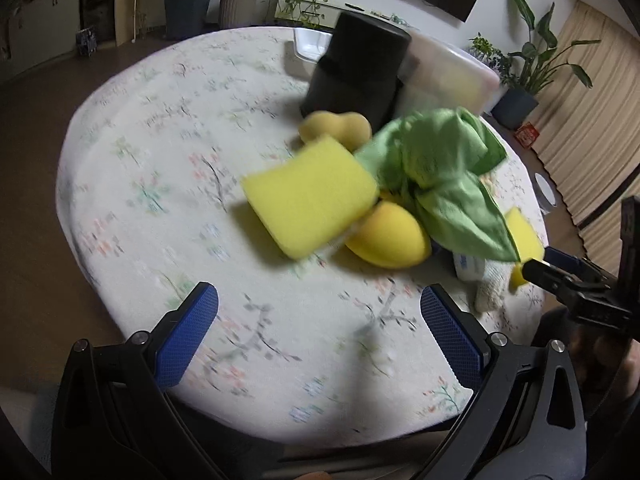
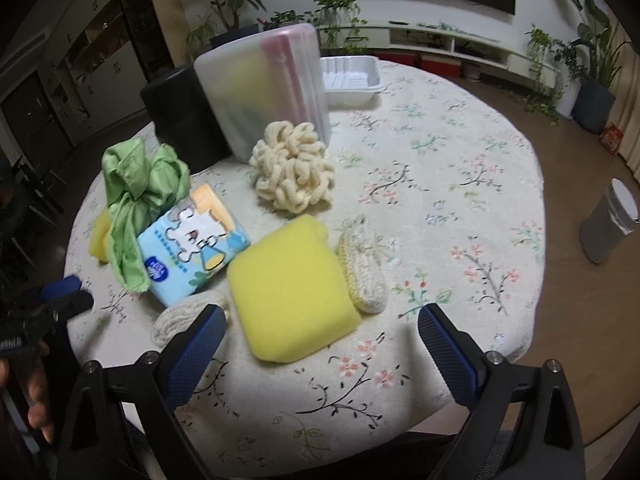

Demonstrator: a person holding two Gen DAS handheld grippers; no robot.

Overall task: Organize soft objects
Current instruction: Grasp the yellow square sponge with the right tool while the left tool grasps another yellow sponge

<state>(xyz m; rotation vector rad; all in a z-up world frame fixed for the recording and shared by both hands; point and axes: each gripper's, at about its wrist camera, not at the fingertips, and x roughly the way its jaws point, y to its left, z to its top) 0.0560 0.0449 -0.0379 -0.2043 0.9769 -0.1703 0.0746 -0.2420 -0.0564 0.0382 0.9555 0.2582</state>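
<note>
A round table with a floral cloth [image 1: 168, 168] [image 2: 440, 184] holds a pile of soft things. In the left wrist view a yellow rectangular sponge [image 1: 310, 196] leans on a rounded yellow sponge [image 1: 390, 238], beside a knotted green cloth [image 1: 444, 172] and a peanut-shaped sponge [image 1: 336, 128]. My left gripper [image 1: 318, 330] is open above the near cloth, short of the pile. In the right wrist view a big yellow sponge [image 2: 290, 294] lies just ahead of my open right gripper [image 2: 320, 338]. Around it are a crocheted pad [image 2: 362, 270], a tissue pack [image 2: 192, 246], a cream loopy ball [image 2: 292, 168] and the green cloth [image 2: 138, 192].
A black cylinder [image 1: 360, 68] [image 2: 180, 108], a frosted plastic box [image 2: 264, 92] [image 1: 448, 68] and a white tray [image 2: 350, 78] stand at the back of the table. Potted plants and a grey bin [image 2: 608, 224] sit on the floor around it. A hand [image 2: 34, 396] shows at the left edge.
</note>
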